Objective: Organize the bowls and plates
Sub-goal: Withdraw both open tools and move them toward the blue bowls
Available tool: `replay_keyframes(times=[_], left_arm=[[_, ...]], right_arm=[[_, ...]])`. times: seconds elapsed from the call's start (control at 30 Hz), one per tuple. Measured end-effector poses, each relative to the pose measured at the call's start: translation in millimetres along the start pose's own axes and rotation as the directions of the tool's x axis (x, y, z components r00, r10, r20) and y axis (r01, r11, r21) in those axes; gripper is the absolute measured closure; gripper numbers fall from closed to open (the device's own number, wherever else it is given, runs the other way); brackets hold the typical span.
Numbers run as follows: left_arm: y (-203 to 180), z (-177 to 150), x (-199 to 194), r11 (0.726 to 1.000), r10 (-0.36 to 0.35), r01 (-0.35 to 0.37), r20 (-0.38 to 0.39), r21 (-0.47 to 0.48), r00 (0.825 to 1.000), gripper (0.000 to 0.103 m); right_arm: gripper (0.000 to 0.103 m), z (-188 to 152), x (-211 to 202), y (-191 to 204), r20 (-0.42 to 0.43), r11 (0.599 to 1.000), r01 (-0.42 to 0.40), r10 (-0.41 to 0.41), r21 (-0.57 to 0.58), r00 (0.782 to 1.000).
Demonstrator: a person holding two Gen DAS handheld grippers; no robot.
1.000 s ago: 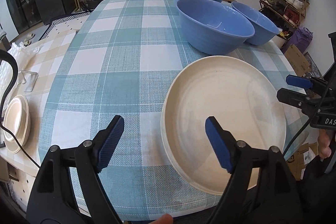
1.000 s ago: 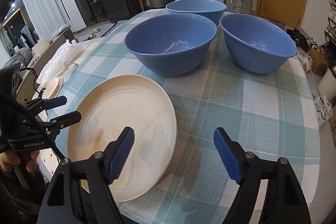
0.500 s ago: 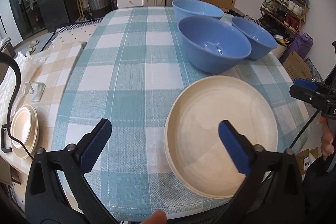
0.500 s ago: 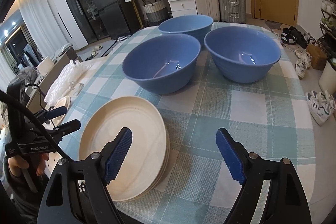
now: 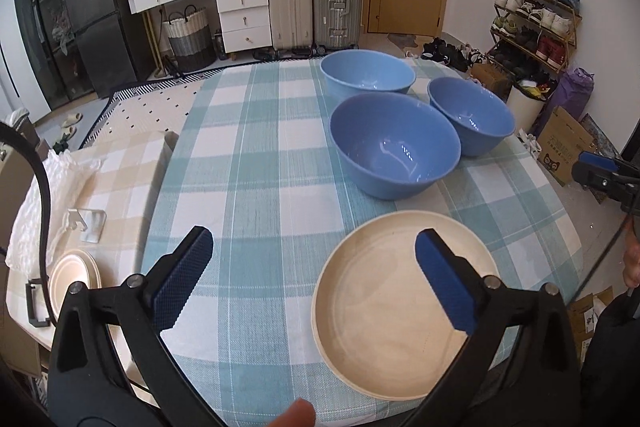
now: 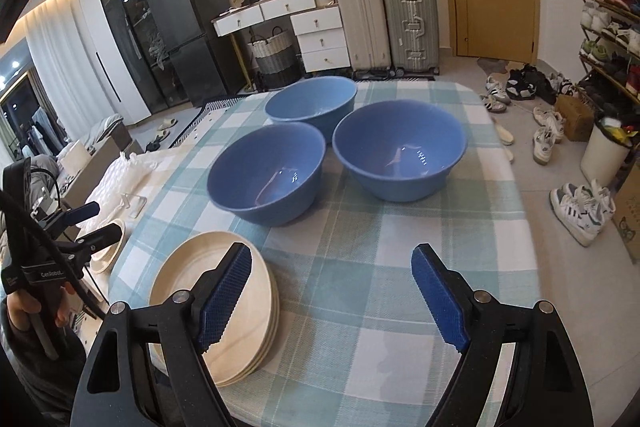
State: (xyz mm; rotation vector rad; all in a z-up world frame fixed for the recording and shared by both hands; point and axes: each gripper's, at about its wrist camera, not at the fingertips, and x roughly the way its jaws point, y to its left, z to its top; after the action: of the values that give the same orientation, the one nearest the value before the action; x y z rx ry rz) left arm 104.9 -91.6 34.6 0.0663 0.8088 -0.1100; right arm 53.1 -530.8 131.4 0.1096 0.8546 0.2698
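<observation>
Checked worktop (image 6: 400, 307): cream plate stack (image 6: 224, 307) at near edge; three blue bowls (image 6: 272, 175) grouped beyond it. Left claw (image 5: 308, 281) and right claw (image 6: 332, 291): both spread wide, holding nothing, above the worktop.

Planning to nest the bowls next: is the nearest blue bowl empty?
Empty. The nearest blue bowl sits upright on the tablecloth, and its inside shows only glossy light reflections.
</observation>
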Motion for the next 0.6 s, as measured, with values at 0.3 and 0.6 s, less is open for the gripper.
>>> replay_keyframes(times=[0.3,0.6], left_arm=[[-14.2,38.7,-27.8,0.999,0.012,-0.014,0.058,0.029,0.998,0.002],[-28.0,71.8,-53.4,0.999,-0.006,0.002,0.101,0.036,0.995,0.002]], right_arm=[[0.019,19.6,-30.2,-26.5,0.074,0.996,-0.040,0.034,0.082,0.997],[0.019,50.6,-68.2,-53.6,0.177,0.985,-0.060,0.030,0.165,0.984]])
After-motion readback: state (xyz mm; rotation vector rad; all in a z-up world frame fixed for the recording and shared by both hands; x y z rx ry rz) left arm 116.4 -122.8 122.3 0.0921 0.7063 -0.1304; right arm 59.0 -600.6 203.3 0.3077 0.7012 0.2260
